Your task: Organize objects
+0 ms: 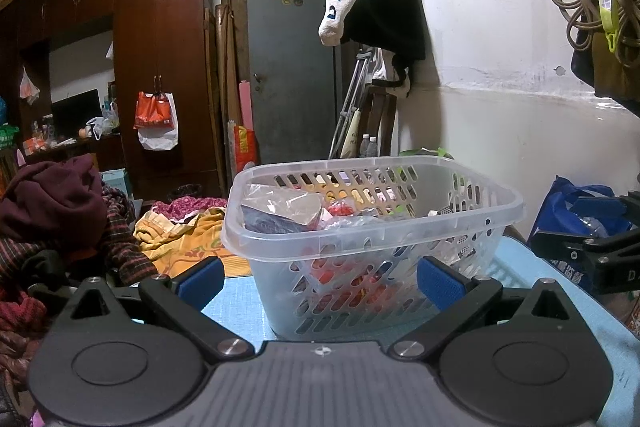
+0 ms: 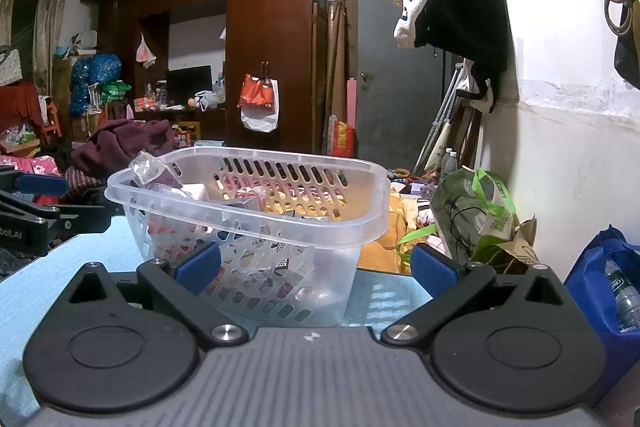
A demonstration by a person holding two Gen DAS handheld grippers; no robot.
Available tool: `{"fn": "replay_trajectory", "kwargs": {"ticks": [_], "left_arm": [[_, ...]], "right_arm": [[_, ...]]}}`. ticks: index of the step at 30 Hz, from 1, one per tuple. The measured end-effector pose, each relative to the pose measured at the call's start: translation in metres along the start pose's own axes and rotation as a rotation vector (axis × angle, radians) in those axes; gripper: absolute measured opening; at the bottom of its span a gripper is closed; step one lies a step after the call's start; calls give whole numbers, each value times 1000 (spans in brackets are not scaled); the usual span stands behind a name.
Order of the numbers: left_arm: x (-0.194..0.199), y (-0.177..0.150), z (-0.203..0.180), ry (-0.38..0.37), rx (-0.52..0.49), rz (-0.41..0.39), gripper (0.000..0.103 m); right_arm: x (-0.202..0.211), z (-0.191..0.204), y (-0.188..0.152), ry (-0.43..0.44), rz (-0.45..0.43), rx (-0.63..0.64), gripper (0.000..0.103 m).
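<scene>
I have both grippers, left gripper [image 1: 320, 281] and right gripper [image 2: 316, 267], with jaws apart and empty, facing the clear basket [image 1: 472, 183] on the blue tabletop [image 1: 236, 297]. I'd approach its rim squarely, avoiding the loose wrappers inside.

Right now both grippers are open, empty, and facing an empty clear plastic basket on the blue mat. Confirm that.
Not quite: the clear plastic basket is not empty. The left wrist view shows clear wrappers and red packets piled inside. The rest holds: the left gripper and right gripper are both open, empty, and facing the basket on the blue mat.
</scene>
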State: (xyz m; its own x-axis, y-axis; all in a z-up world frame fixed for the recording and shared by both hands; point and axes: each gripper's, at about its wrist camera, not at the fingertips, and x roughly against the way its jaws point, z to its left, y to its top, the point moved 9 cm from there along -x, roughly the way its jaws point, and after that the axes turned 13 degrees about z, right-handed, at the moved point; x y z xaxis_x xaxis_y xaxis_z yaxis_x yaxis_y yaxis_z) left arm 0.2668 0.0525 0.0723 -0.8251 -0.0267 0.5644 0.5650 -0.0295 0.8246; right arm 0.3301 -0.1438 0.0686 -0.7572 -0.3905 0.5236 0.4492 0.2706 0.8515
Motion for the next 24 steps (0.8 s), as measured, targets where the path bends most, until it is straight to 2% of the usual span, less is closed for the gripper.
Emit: {"fn": "replay_trajectory", "kwargs": {"ticks": [24], "left_arm": [[-1,-1,-1,-1,1,2,103]], "right_arm": [[0,-2,-3,0,2,0,103]]}}
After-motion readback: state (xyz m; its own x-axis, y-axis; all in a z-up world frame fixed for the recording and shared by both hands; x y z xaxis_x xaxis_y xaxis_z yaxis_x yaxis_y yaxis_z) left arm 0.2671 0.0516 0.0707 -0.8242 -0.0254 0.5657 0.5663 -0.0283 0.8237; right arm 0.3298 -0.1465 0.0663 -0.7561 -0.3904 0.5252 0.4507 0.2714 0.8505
